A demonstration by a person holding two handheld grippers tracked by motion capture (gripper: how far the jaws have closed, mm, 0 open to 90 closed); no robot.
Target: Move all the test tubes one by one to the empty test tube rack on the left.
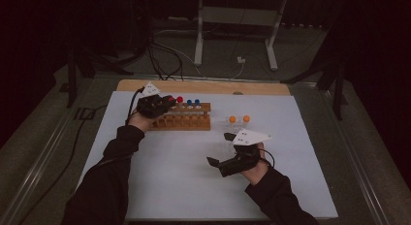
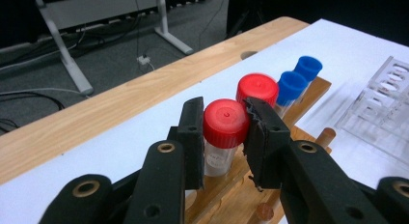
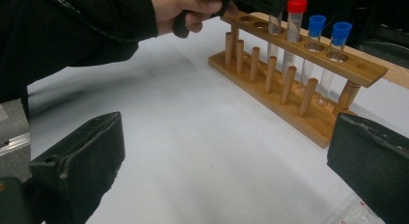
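Note:
A wooden tube rack (image 1: 181,119) (image 3: 289,84) stands at the back left of the white mat. My left gripper (image 1: 168,101) (image 2: 223,137) is shut on the cap of a red-capped tube (image 2: 225,120), whose clear body (image 3: 274,26) reaches down through a rack hole. Beside it in the rack stand a second red-capped tube (image 2: 257,88) (image 3: 295,21) and two blue-capped tubes (image 2: 292,85) (image 3: 316,33). My right gripper (image 1: 220,148) (image 3: 224,151) hovers over the mat's middle right, open wide with nothing between its pads (image 3: 79,159).
A clear plastic rack (image 2: 381,105) with two orange-capped tubes (image 1: 239,119) sits right of the wooden rack, just beyond my right gripper. The mat (image 1: 184,171) lies on a wooden table (image 1: 203,86). A metal stand (image 1: 235,21) and cables are on the floor behind.

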